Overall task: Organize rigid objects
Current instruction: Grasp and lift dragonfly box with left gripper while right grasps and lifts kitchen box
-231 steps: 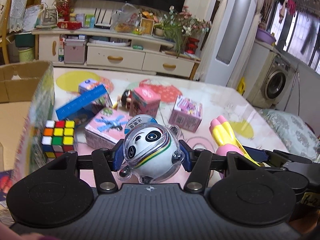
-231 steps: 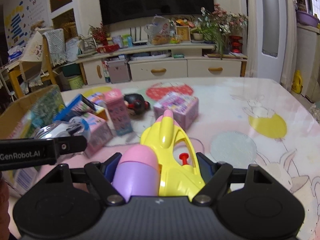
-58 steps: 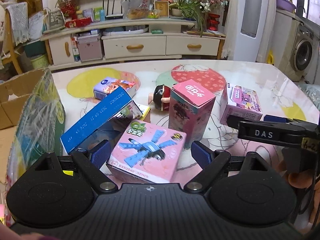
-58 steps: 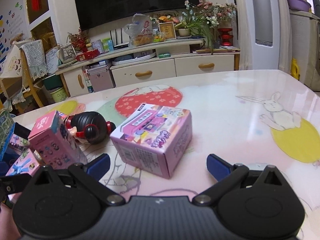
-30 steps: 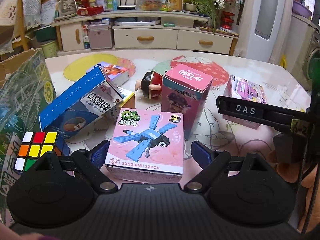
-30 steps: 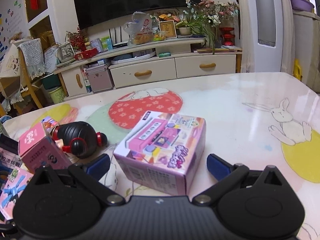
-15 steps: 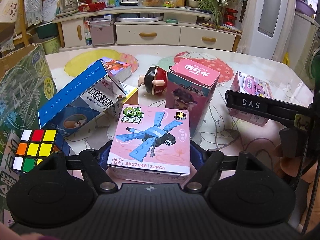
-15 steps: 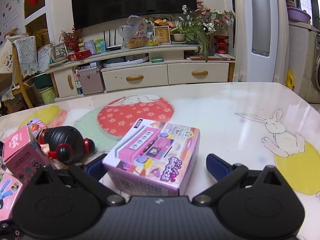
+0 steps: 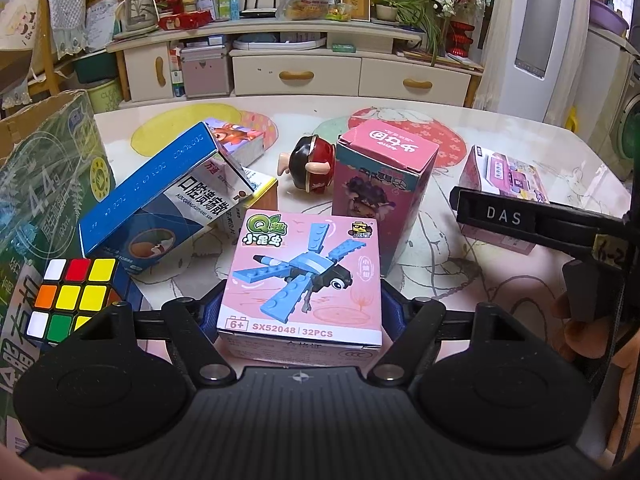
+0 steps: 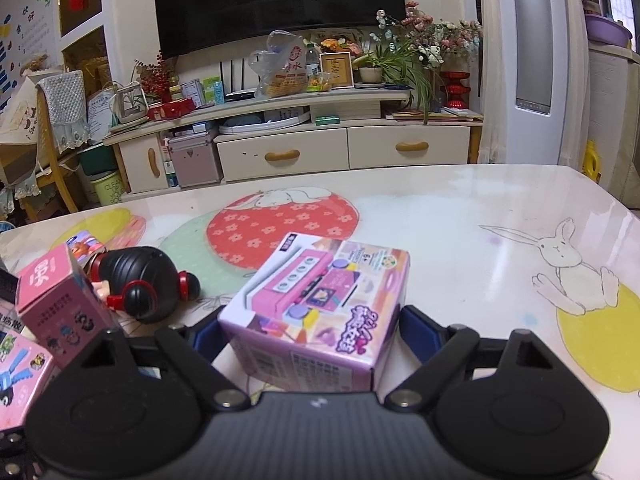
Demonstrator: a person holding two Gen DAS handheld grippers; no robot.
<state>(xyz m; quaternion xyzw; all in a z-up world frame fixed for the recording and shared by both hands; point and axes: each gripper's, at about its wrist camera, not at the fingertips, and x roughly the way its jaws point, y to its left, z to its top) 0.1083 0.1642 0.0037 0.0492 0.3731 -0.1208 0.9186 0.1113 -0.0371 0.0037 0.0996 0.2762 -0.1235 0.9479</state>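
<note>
Left gripper point(image 9: 299, 308): jaws closing, blue pads flush against both sides of the pink dragonfly brick box point(image 9: 302, 280), so it is grasping that box. The box sits flat on the table point(image 9: 500, 280), printed top facing up.

Clock bearings from that box, left wrist view:
- 12 to 1 o'clock: tall pink box point(image 9: 382, 184), upright, just behind it and very close; contact cannot be told.
- 12 o'clock, further back: round doll with dark hair and red body point(image 9: 310, 166), lying on its side.
- 10 o'clock: blue-and-white carton point(image 9: 160, 200), tilted, leaning over a smaller box beneath it.
- 11 o'clock, beyond the carton: small cartoon-print box point(image 9: 240, 140).
- 9 o'clock: Rubik's cube point(image 9: 72, 298), against a green printed cardboard box point(image 9: 44, 184) at the table's left edge.
- 2 o'clock: pink-purple toy stove box point(image 9: 504, 184), with the right gripper's black finger marked "DAS" point(image 9: 504, 216) across its front; part of a hand shows at the right edge.

Right gripper point(image 10: 310, 330): jaws closing around the pink-purple toy stove box point(image 10: 320, 304). Left pad looks to be at the box's side; a sliver of space seems to remain at the right pad, so a firm clench is not shown. Box sits on the table point(image 10: 460, 220), turned slightly askew.

From that box, right wrist view: the doll point(image 10: 144, 280) at 9 o'clock, tall pink box point(image 10: 60, 300) further left, tilted in the lens.
</note>
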